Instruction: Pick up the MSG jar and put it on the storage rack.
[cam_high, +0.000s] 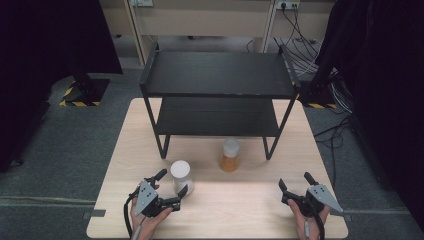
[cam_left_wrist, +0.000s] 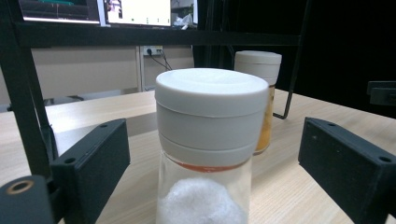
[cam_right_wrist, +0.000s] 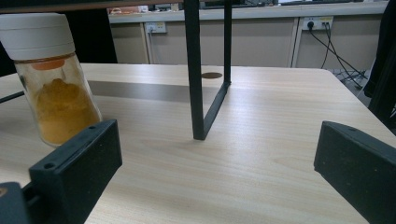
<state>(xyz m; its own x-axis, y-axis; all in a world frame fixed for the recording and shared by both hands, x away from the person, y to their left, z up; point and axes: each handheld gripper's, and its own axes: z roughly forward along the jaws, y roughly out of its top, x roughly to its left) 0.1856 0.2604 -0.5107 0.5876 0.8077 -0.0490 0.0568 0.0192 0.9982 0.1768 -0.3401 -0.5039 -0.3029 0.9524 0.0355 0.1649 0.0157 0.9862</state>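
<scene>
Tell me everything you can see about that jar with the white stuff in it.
The jar with white powder is a clear container, glass or plastic by its look, with a broad white screw-style lid and a thin orange ring beneath it. It stands upright on the wooden table, in front of the black rack. The left hand-held gripper has its jaws on either side of it, open, with gaps showing, so nothing grips it.

We've got a light wood table (cam_high: 235, 200) sitting on grey carpet floor (cam_high: 65, 150), with a black two-tier metal shelf rack (cam_high: 217, 75) on its far half. Behind that we see beige cabinets (cam_high: 210, 20) with wall sockets, a tangle of cables (cam_high: 305, 50) on the right, and dark curtains (cam_high: 45, 40) on both sides
</scene>
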